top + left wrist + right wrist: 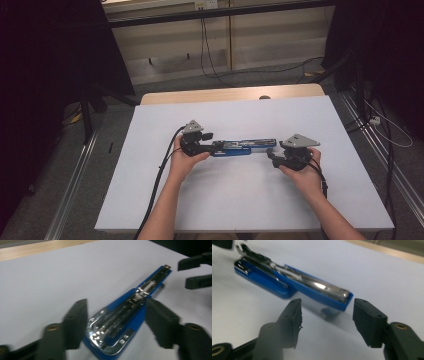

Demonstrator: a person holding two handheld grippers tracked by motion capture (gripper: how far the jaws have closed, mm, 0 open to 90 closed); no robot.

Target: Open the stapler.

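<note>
Right gripper [325, 323]: two black jaws rising from the bottom edge, spread wide apart, nothing between them but bare white table [367, 272]. Stapler [292, 286]: blue body, chrome top, lying flat just beyond the jaw tips, its near end between them and not touching either; far end runs toward the upper left. Tan table edge at upper right. Picture somewhat blurred.

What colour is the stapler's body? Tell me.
Blue, with chrome metal inside, clearest on the stapler in the left gripper view.
</note>
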